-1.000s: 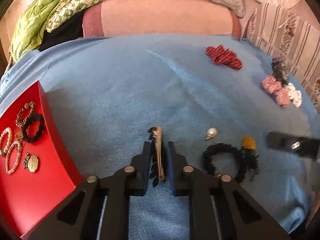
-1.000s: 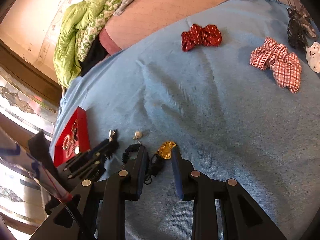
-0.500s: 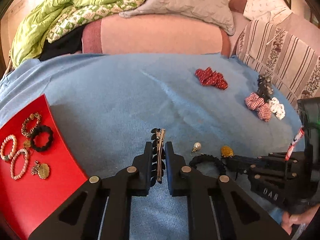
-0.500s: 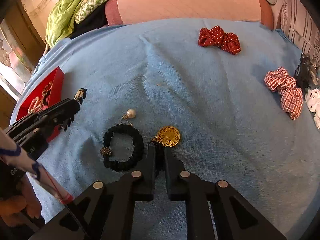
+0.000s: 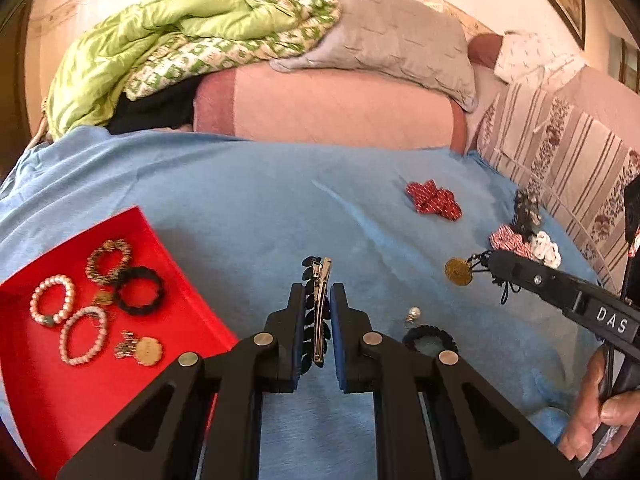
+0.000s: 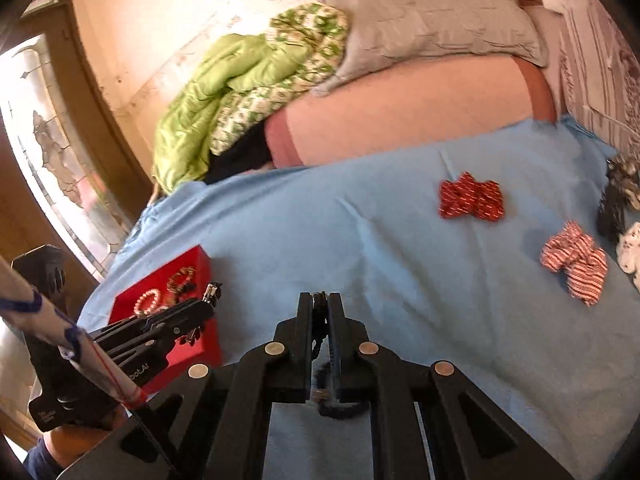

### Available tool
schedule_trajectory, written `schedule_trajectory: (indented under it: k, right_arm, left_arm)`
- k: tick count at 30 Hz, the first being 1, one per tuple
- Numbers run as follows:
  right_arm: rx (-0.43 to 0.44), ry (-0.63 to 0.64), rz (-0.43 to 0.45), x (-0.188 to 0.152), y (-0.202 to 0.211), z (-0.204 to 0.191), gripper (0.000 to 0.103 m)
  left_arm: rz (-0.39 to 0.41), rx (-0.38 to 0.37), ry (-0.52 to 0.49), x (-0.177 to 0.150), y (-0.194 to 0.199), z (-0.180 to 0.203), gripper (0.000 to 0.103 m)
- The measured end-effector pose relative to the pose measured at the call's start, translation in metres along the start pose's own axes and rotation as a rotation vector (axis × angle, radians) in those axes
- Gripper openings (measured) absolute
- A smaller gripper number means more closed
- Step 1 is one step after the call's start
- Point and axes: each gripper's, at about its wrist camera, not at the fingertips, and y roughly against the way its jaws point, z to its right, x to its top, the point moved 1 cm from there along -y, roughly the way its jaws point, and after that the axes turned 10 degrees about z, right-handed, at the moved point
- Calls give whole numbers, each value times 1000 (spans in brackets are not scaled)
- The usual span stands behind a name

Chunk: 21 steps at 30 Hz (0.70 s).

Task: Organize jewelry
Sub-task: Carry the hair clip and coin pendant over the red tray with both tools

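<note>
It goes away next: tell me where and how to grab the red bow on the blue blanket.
Take the red bow at its pinched middle, from above, jaws closing across the waist. It lies flat on the blue blanket with lobes spread sideways, so the middle is likely the narrowest, firmest part.

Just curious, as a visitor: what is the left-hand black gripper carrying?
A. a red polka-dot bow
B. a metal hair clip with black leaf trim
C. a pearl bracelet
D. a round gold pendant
B: the metal hair clip with black leaf trim sits pinched in the left gripper.
</note>
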Motion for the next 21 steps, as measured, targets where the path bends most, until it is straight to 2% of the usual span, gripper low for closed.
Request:
schedule_trajectory:
  k: [9, 15, 21]
  right_arm:
    - [72, 38, 11, -1, -21, -48, 8]
    - [153, 39, 2, 5, -36, -81, 8]
    - [241, 100, -34, -1, -58, -131, 8]
  left_arm:
    - [38, 49, 69, 6, 29, -47, 12]
    - [47, 99, 130, 7, 45, -88, 12]
    - [40, 150, 202, 1, 58, -127, 12]
